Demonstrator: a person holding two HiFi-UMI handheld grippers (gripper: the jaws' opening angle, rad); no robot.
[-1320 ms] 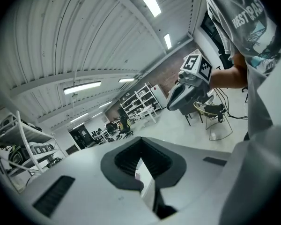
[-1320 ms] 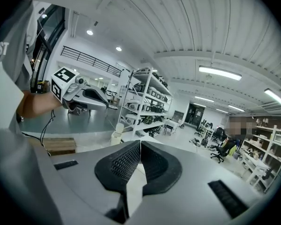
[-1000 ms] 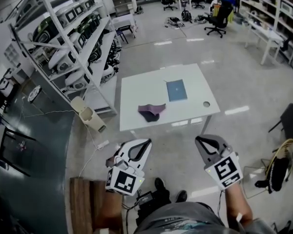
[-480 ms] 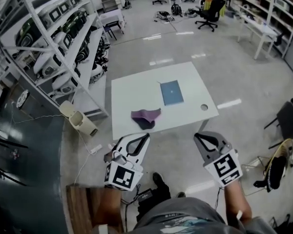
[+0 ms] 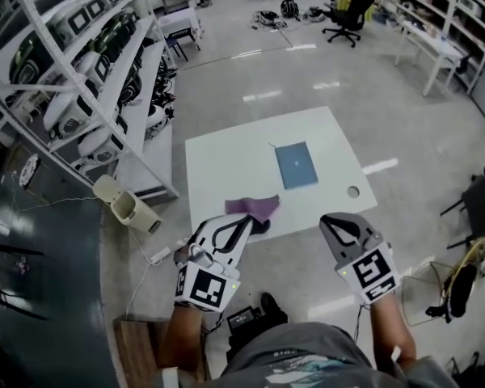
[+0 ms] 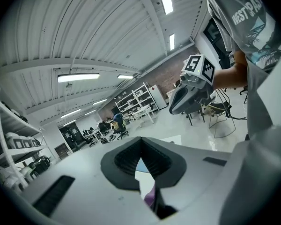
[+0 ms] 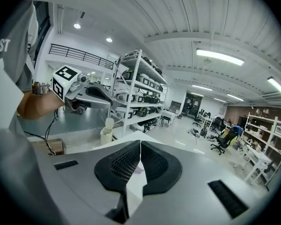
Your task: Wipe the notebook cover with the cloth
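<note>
White rectangular table (image 5: 218, 156) stands on workshop floor. Flat blue notebook (image 5: 296, 165) lies mid-table. Crumpled purple cloth (image 5: 255, 208) sits at near edge, apart from notebook. I hold left gripper (image 5: 244, 221) and right gripper (image 5: 326, 220) short of table, jaws closed, empty. Step: approach. Next: open left jaws, descend on cloth.

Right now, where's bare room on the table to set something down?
Widest bare patch: the table left of the notebook, beyond the cloth. A smaller patch lies between the notebook and the round hole at the near-right corner. Tightest around the cloth at the near edge.
</note>
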